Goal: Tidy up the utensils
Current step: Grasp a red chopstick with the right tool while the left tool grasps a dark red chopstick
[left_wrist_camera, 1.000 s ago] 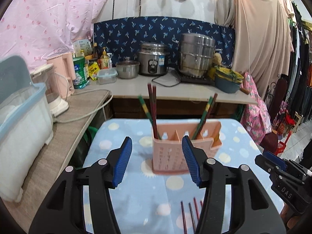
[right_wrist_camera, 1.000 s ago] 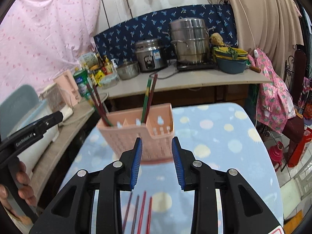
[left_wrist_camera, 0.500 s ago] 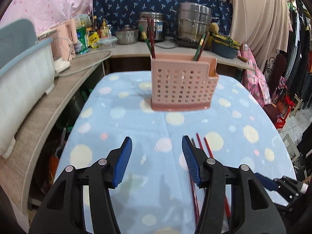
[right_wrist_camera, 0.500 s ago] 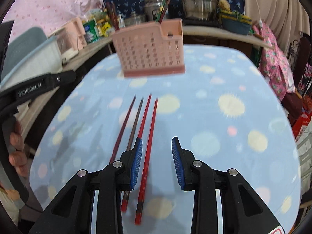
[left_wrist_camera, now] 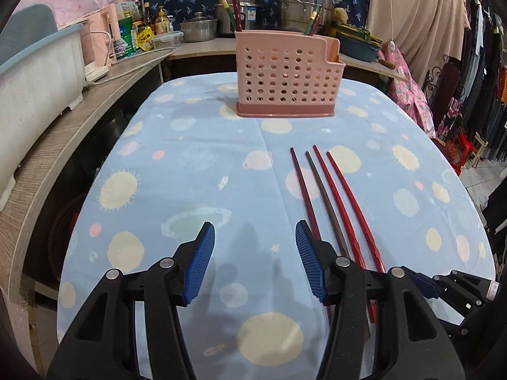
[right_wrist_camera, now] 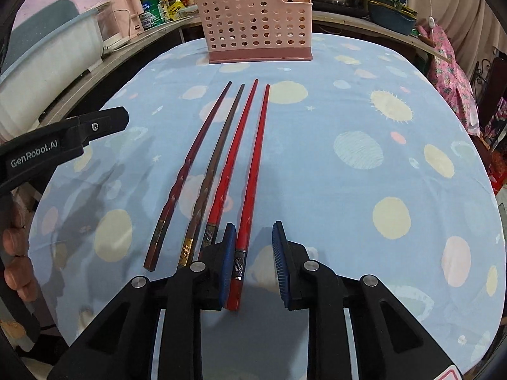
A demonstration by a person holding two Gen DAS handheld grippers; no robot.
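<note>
While four chopsticks [right_wrist_camera: 234, 158] lie side by side just short of the pink holder [right_wrist_camera: 256, 25] | right gripper [right_wrist_camera: 253, 262] apart, straddling the rightmost chopstick's butt | left gripper [left_wrist_camera: 255, 264] apart, empty | risk: off-centre closing could nudge the neighbouring stick.

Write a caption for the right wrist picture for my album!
Open right gripper straddles the rightmost of four chopsticks on a spotted tablecloth, pink basket behind.
</note>
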